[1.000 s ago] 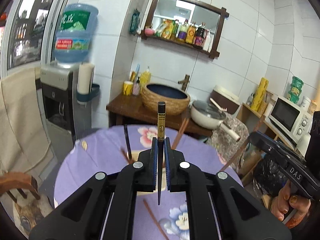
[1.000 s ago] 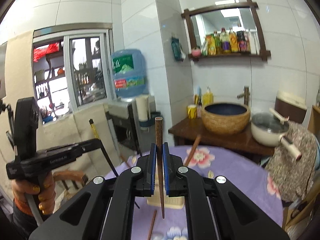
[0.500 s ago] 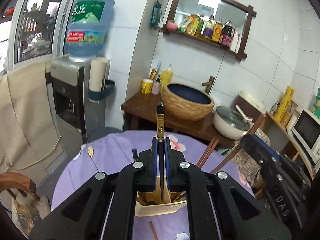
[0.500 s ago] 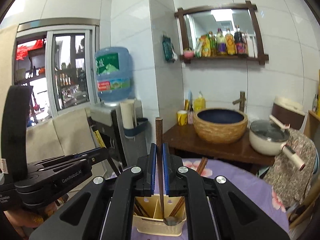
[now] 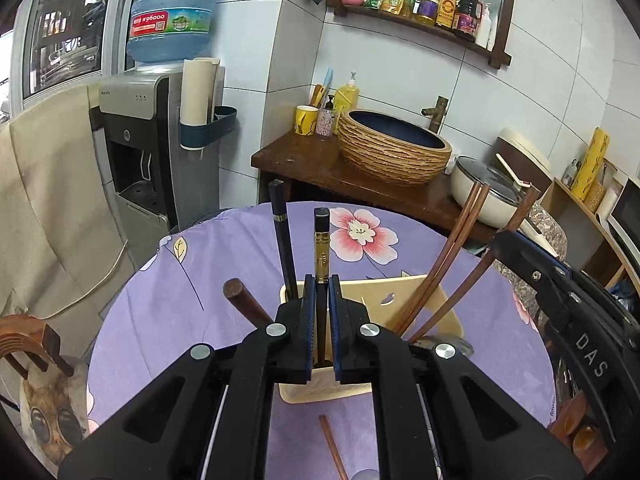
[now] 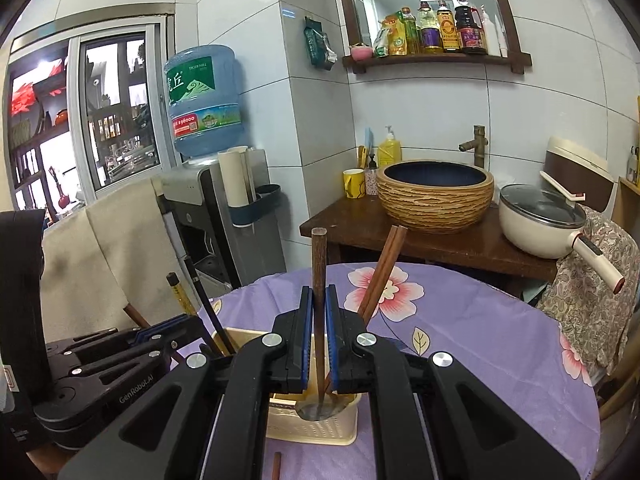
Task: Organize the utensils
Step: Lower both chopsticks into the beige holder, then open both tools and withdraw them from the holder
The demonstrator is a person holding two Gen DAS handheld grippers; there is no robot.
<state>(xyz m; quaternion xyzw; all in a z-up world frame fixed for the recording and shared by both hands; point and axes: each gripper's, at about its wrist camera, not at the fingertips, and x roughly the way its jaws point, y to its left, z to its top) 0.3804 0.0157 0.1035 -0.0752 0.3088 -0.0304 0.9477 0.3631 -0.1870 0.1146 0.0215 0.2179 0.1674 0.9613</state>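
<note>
A: What's in the holder [image 5: 440,312]?

B: Cream plastic, divided, standing on the purple flowered counter [image 5: 200,288]. In it: a black chopstick [image 5: 282,248], a brown handle [image 5: 244,300] leaning left, reddish chopsticks [image 5: 452,256] slanting right — and a spoon bowl [image 6: 316,406] at the bottom of the near compartment.

A: And the grippers?

B: The left gripper [image 5: 321,304] pinches a dark chopstick with a gold band [image 5: 321,248], upright, its tip down inside the holder. The right gripper [image 6: 319,316] pinches a brown wooden handle [image 6: 319,264], also upright — it runs down to that spoon bowl.

A: Anything loose?

B: One reddish stick [image 5: 332,448] lies on the counter, nearer than the holder.
</note>
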